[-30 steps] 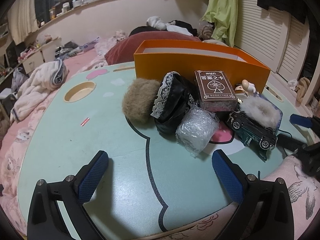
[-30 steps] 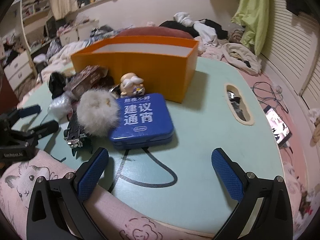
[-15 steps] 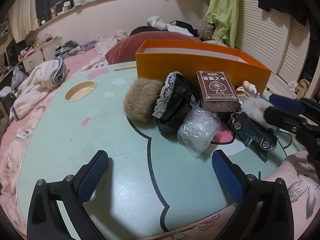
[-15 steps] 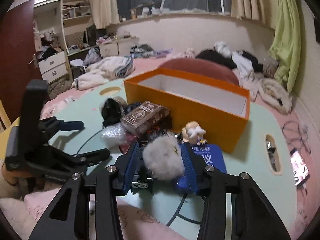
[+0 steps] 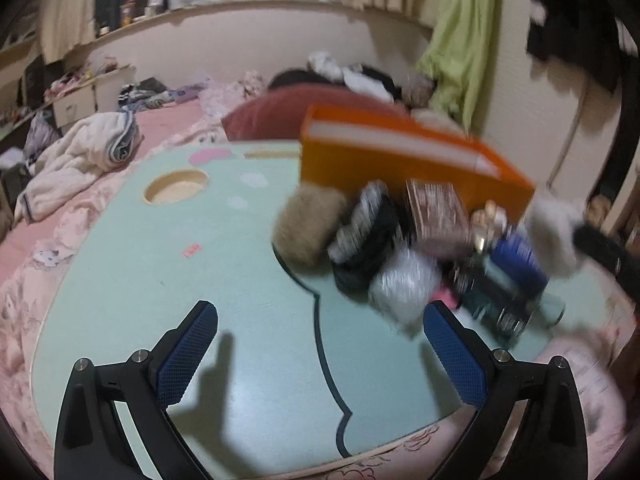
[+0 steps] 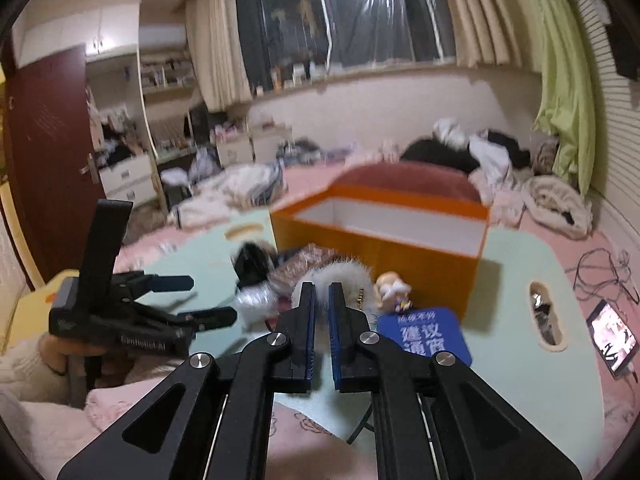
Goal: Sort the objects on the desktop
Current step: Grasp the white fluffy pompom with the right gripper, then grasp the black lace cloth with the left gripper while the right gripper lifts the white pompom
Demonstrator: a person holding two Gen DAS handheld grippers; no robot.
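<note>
From my left gripper (image 5: pixel 320 344), jaws wide and empty over the table (image 5: pixel 248 380), clutter sits before the orange box (image 5: pixel 400 160). My right gripper (image 6: pixel 322 320) has just clamped the white pompom (image 6: pixel 352 276), near the box (image 6: pixel 384 248).

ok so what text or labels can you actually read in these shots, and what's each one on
"建议通宵": large white characters on the blue tin, partly cut off by the right gripper.
Smaller white line above it on the tin: too blurred to read.
White brand lettering on the left gripper body: blurred, unreadable.
Brown card box: print smeared by motion, unreadable.
Phone screen: nothing legible.
</note>
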